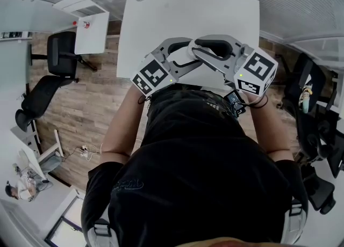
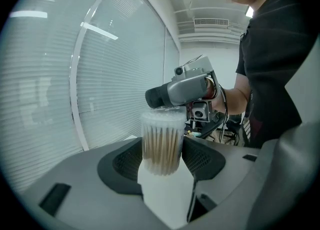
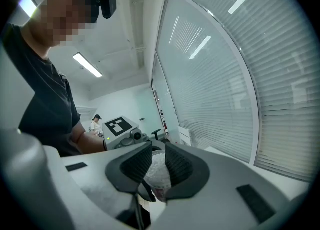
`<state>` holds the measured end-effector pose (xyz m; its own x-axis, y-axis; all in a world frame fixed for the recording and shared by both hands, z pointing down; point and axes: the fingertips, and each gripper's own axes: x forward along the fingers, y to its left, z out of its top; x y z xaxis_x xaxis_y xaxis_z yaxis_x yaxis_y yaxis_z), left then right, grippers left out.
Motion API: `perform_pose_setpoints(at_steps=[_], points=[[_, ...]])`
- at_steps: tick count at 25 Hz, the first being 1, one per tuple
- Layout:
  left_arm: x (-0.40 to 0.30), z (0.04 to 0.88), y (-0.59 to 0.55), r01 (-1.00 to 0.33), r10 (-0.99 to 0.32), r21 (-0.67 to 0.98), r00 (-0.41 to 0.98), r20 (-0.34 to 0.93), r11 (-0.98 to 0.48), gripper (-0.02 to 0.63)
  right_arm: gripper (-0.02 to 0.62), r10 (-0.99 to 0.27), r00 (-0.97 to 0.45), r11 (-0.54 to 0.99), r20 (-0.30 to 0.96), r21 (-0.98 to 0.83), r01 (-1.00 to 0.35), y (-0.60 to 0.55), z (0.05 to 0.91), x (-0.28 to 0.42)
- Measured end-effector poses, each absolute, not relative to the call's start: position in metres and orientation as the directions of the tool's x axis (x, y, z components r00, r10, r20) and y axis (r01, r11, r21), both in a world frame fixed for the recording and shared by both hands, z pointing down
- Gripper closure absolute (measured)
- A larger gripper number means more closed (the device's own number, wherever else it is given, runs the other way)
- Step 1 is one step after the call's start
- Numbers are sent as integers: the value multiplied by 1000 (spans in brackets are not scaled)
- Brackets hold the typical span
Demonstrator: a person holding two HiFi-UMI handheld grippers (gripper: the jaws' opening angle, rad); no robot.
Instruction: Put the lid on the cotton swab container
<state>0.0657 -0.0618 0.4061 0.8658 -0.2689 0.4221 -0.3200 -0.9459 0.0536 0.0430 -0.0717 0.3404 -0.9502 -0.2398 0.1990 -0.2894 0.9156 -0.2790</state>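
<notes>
- Head view: one person in a black shirt holds two grippers close to the chest, above one white rectangular table (image 1: pixel 177 9). The left gripper (image 1: pixel 177 52) and the right gripper (image 1: pixel 201 50) meet nose to nose. Each carries one black-and-white marker cube (image 1: pixel 153 75), so two in all. Two black office chairs (image 1: pixel 61 52) stand on the wood floor at the left. The swab tub itself is hidden here.
- Left gripper view: here it is! One clear plastic cylindrical container (image 2: pixel 161 144), packed with cotton swabs, stands upright with the left jaws clamped on its lower sides. One clear round plastic lid (image 2: pixel 161 116) sits at its top. The right gripper's dark tips are right on that lid. I can't tell whether the lid is fully seated.
- Right gripper view: the right jaws are pinched on the lid's rim, with white swab tips showing through it between the pads. Behind them is the left gripper's cube. One other person stands far off in the room.
</notes>
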Motion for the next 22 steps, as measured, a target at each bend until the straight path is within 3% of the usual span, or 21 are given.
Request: perform_pose_setpoints(at_steps=[22], points=[[75,404,-54,-312,-245,101,875,418,-945,347,508,-359,-917,924,174,-71,-375,-60,343,49]])
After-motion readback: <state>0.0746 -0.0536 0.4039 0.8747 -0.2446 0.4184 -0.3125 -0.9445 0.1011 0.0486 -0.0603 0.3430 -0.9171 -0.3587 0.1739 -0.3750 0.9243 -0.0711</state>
